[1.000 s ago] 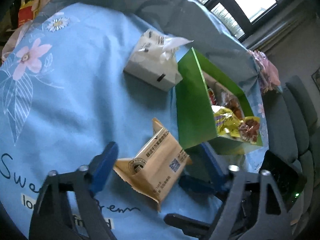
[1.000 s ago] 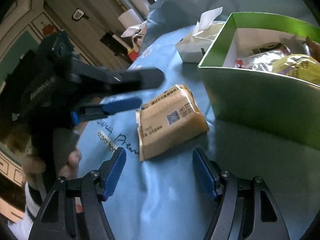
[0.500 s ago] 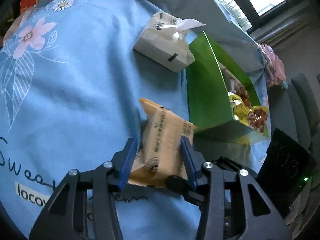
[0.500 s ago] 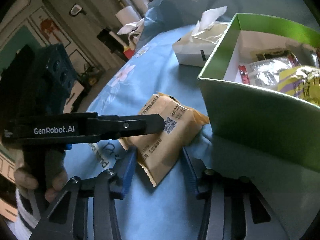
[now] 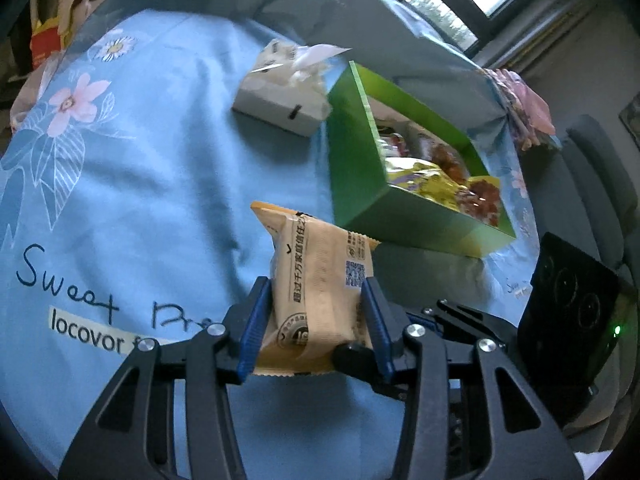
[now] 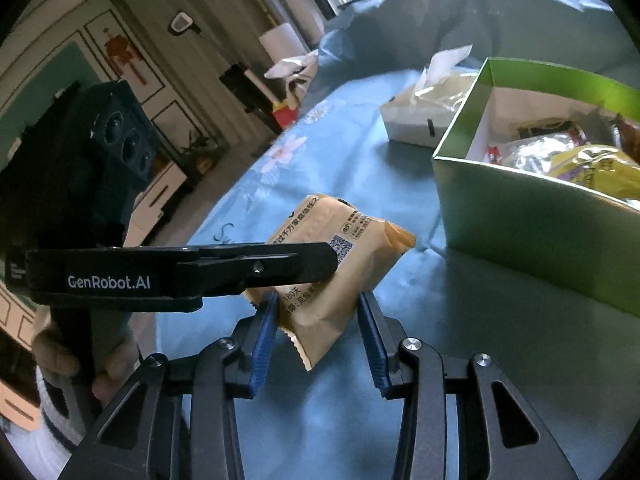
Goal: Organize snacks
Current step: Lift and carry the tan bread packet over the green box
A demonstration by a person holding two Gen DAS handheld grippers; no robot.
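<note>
My left gripper [image 5: 314, 320] is shut on a tan snack packet [image 5: 320, 280] and holds it just above the blue tablecloth, in front of the green box [image 5: 360, 184]. In the right wrist view the same packet [image 6: 332, 264] hangs from the left gripper's black fingers [image 6: 256, 266]. My right gripper [image 6: 318, 332] is partly closed around the packet's lower end; its blue pads stand close on both sides, contact unclear. The green box [image 6: 532, 216] holds several wrapped snacks, among them a yellow bag [image 6: 600, 168].
A white tissue box [image 5: 280, 96] stands behind the green box's left end, also in the right wrist view [image 6: 420, 120]. The blue flowered tablecloth [image 5: 120, 160] covers the round table. Grey chairs [image 5: 600, 168] stand at the right. Bags lie at the far table edge [image 5: 60, 12].
My left gripper closed on the tan packet and lifted it off the cloth. My right gripper narrowed and moved in around the packet's lower end.
</note>
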